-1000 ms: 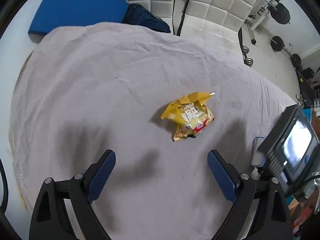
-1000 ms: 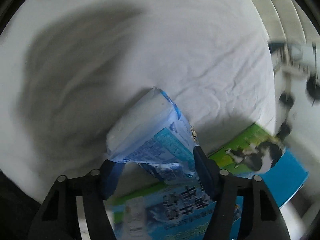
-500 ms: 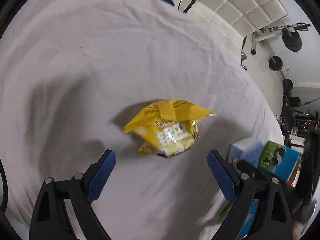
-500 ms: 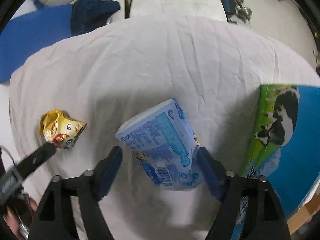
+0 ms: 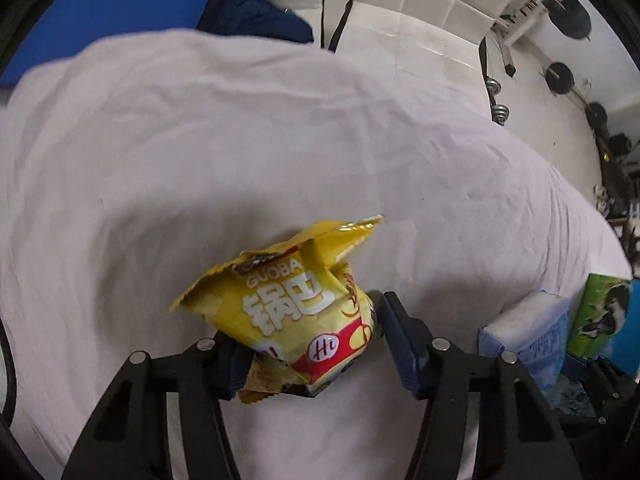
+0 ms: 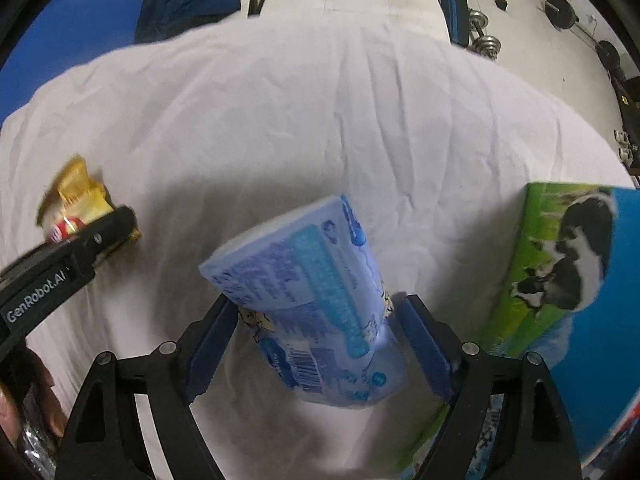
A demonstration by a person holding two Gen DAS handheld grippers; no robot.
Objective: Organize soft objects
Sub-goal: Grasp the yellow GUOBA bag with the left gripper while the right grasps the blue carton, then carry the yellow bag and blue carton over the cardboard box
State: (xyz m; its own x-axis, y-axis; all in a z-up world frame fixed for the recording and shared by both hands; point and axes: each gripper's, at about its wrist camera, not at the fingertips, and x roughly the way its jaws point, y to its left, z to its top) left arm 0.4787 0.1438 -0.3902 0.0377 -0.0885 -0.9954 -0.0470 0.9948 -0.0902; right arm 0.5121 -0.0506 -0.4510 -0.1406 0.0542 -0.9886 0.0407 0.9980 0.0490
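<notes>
Under the left wrist camera, the left tool (image 5: 312,354) has just been closing and now clamps a crinkled yellow foil snack bag (image 5: 292,308) printed "GUOBA", its blue pads pressing the bag's lower sides. The bag sits low on a wrinkled white bedsheet (image 5: 240,140). At the right edge this view catches a pale blue tissue pack (image 5: 528,328) beside a green-and-blue milk carton box (image 5: 600,316). Only this view shows the quilted white headboard (image 5: 432,4).

Below the right wrist camera, the right tool (image 6: 316,344) straddles the soft, plastic-wrapped tissue pack (image 6: 312,292), which lies tilted on the sheet; its jaws have just been opening, and the pads stand slightly apart from the wrap. The glossy box (image 6: 568,264) with a cow picture stands just right. At left, the snack bag (image 6: 76,200) appears pinched by the other tool's black arm, marked "GenRobot.AI".
</notes>
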